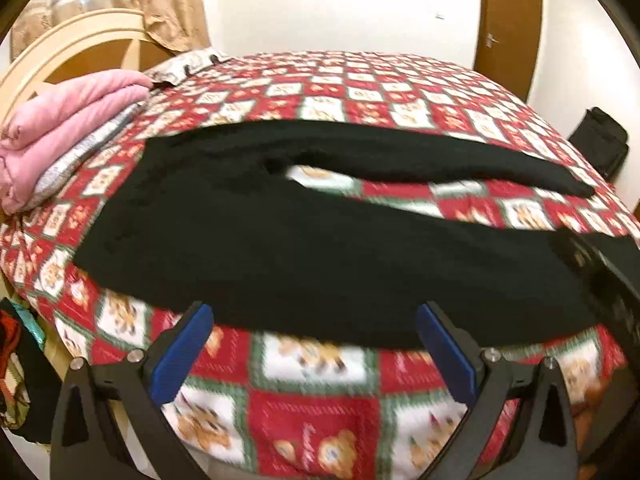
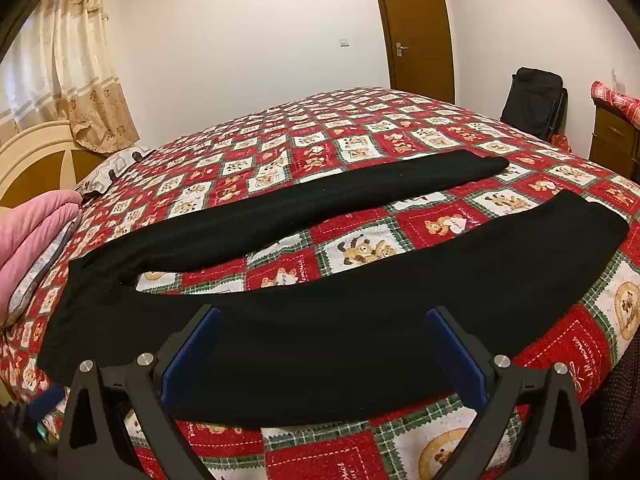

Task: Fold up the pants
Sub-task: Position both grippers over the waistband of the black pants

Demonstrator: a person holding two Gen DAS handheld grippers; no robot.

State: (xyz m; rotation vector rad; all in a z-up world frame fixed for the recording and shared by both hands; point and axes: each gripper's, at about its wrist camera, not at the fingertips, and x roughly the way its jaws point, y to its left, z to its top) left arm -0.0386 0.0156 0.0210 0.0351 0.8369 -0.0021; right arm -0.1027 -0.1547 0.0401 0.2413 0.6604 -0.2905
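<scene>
Both hand-held grippers, left [image 1: 314,354] and right [image 2: 322,356], are wide open and empty. They should pinch the near leg of the black pants [image 2: 320,344] and lay it over the far leg.

The black pants [image 2: 320,320] in front of me are a matt, soft-looking cloth, lying on a printed cotton-like bedspread [image 2: 360,128] of red, white and green squares. My right gripper [image 2: 324,356] is matt black plastic with ribbed blue pads [image 2: 188,356] and shiny metal pins. The pink blanket [image 1: 60,128] looks plush, perhaps fleece, and the door [image 2: 416,28] is smooth brown wood.
</scene>
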